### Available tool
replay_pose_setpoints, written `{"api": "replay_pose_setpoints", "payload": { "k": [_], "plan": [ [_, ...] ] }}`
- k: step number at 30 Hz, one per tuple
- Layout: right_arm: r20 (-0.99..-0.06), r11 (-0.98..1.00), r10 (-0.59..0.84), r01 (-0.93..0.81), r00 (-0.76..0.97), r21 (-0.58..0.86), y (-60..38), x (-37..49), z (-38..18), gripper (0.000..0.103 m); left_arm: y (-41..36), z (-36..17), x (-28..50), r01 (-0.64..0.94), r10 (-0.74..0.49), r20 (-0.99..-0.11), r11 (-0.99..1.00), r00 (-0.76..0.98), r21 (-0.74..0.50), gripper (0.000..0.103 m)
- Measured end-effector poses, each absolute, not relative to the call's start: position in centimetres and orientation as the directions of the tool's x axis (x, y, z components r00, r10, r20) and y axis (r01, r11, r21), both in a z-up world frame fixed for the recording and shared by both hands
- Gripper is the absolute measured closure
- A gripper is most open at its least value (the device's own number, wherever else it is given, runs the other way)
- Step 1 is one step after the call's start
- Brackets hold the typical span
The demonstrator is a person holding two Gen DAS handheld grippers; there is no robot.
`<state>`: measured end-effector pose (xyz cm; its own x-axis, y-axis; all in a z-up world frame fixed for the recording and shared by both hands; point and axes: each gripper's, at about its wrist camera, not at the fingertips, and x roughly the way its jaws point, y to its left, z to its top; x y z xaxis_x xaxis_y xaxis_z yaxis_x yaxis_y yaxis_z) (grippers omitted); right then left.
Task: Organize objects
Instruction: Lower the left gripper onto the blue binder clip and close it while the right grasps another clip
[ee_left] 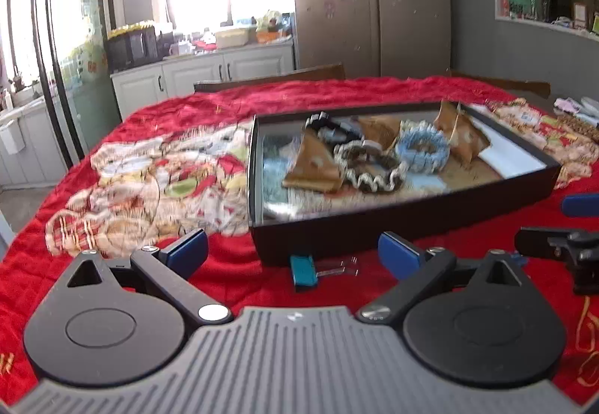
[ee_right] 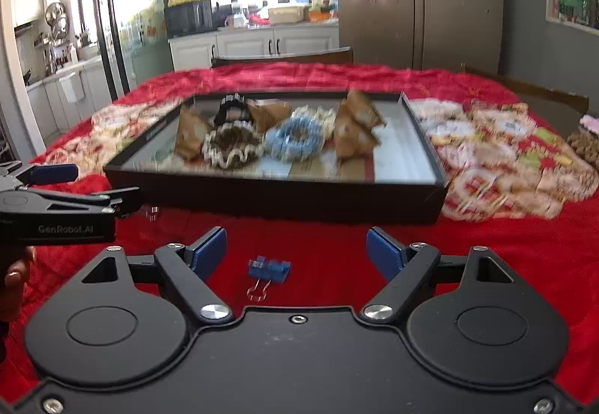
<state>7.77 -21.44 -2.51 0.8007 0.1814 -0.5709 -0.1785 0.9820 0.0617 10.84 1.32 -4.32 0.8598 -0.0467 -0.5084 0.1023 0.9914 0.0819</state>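
Note:
My left gripper (ee_left: 294, 253) stands open just above the red tablecloth. A teal binder clip (ee_left: 301, 269) lies between its blue pads, untouched, its wire handles pointing right. My right gripper (ee_right: 297, 251) is open too, with a blue binder clip (ee_right: 269, 269) lying on the cloth between its fingers. Just beyond both clips sits a shallow black tray (ee_left: 374, 230) (ee_right: 284, 200) holding a light blue scrunchie (ee_right: 295, 138), a brown-and-white scrunchie (ee_right: 230, 148), a black one and brown folded packets. Each gripper shows in the other's view: the right gripper (ee_left: 550, 224) and the left gripper (ee_right: 93, 185).
A patterned cloth (ee_left: 149, 189) lies on the red tablecloth (ee_right: 505, 264) on both sides of the tray. Yellow rubber bands (ee_left: 587, 339) lie at the right. A hand (ee_right: 15, 279) holds the left gripper. Wooden chair backs, cabinets and a fridge stand behind the table.

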Motion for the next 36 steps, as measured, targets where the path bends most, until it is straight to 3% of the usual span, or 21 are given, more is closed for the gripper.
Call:
{"api": "replay_pose_setpoints", "payload": {
  "k": [5, 15, 17, 22, 25, 36],
  "plan": [
    [-0.606, 0.982, 0.177, -0.182, 0.775, 0.054, -20.5, 8.0, -4.0, 0.027, 1.0, -5.6, 11.3, 0.096, -0.03, -0.537, 0.991, 0.843, 0.095, 0.008],
    [-0.612, 0.984, 0.148, -0.178, 0.777, 0.011, -19.8, 8.1, -4.9, 0.049, 1.4, -6.5, 12.8, 0.092, -0.06, -0.608, 0.996, 0.792, 0.021, 0.017],
    [-0.609, 0.983, 0.152, -0.183, 0.779, 0.011, -19.8, 8.1, -4.8, 0.06, 1.3, -6.5, 12.8, 0.09, -0.057, -0.607, 0.996, 0.792, 0.023, 0.025],
    [-0.605, 0.981, 0.165, -0.19, 0.779, 0.022, -20.0, 8.0, -4.8, 0.077, 1.1, -6.3, 12.6, 0.093, -0.061, -0.601, 0.995, 0.797, 0.022, 0.041],
    [-0.604, 0.981, 0.169, -0.192, 0.779, 0.027, -20.1, 8.0, -4.8, 0.077, 1.0, -6.2, 12.4, 0.104, -0.071, -0.597, 0.994, 0.799, 0.021, 0.052],
    [-0.592, 0.978, 0.182, -0.206, 0.785, 0.027, -20.0, 7.6, -4.6, 0.077, 1.0, -6.1, 12.0, 0.108, -0.073, -0.595, 0.994, 0.8, 0.023, 0.053]
  ]
}}
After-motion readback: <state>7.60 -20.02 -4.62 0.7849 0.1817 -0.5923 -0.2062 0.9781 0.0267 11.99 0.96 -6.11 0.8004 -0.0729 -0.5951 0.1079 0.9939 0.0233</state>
